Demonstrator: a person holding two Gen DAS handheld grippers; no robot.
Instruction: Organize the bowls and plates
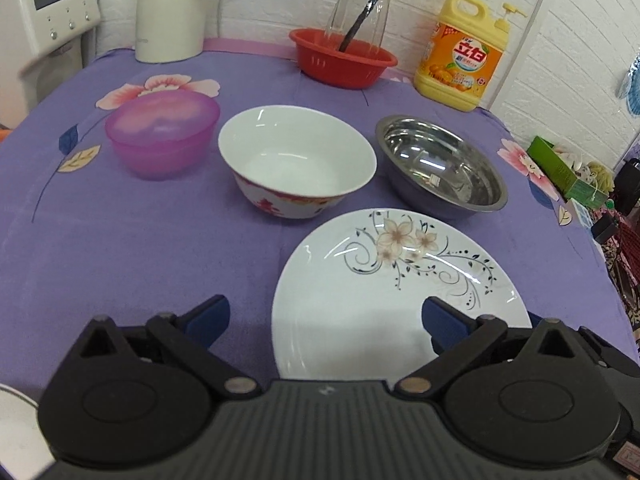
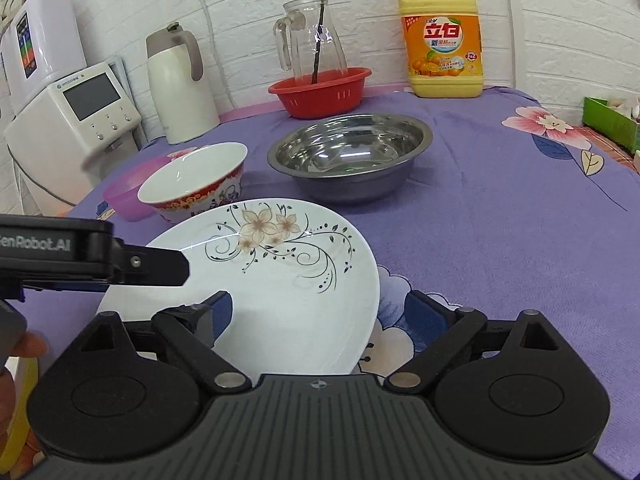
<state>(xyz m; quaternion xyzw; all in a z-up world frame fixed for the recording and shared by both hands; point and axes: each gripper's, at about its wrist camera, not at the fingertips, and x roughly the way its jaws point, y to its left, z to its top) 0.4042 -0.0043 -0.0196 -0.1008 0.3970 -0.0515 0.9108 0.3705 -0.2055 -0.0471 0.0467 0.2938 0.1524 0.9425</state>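
Both grippers tip downward over a table spread with a purple floral cloth (image 1: 120,248). The left gripper (image 1: 326,322) has its blue-padded fingers spread wide with nothing between the pads; in the right wrist view its black body reaches in from the left edge, above the near-left part of the plate. A bit of a person's hand (image 2: 24,350) shows at the lower left of that view, just below the left gripper's body. The right gripper (image 2: 318,312) likewise stands with its fingers wide apart and nothing clamped. The white plate with a flower pattern (image 2: 280,280) lies flat on the cloth, nearest to both tools: in the left wrist view its left rim falls between the left gripper's fingers and its right finger (image 1: 440,320) lies over the plate's face, while in the right wrist view the left finger (image 2: 220,312) lies over the plate and the right finger is over bare cloth beside the plate's right rim; whether any pad touches the plate cannot be told. Beyond the plate, three bowls stand upright in a row: a translucent pink bowl (image 1: 162,134), a white bowl with a red patterned outside (image 1: 296,160) and a steel bowl (image 1: 442,164), each apart from its neighbour
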